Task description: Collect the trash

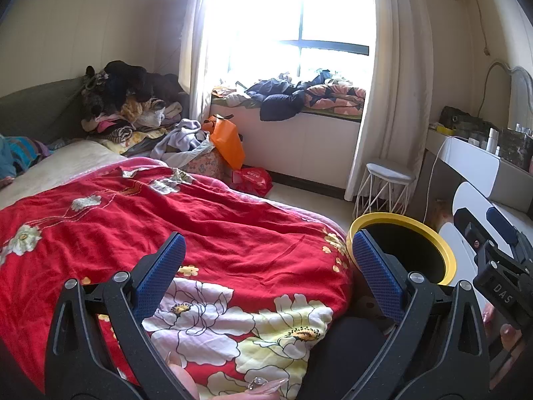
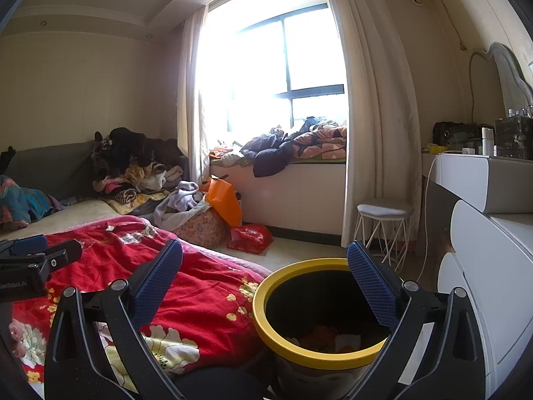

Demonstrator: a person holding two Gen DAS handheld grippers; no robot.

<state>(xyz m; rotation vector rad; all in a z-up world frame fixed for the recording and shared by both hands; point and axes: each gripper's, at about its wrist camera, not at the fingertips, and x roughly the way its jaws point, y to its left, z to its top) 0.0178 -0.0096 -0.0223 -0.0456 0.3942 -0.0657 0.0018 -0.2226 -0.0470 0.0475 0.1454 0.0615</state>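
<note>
Bedroom seen from two handheld tongs, both w/ blue pads spread wide apart and nothing between them. Left tongs hover over a red floral quilt on the bed; right tongs hover just above a yellow-rimmed bin that stands on the floor beside the bed, next to a white dresser. Inside the bin, at the bottom, some orange and white scraps show, so prob. part of the trash is already in. No loose trash is plain on the quilt near the tongs. Farther out, an orange bag and a red plastic bag lie on the floor by the window seat; can't tell if they count as trash. Piles of clothes sit at the bed's far end. Judged: collecting partly done, next item not yet picked
</note>
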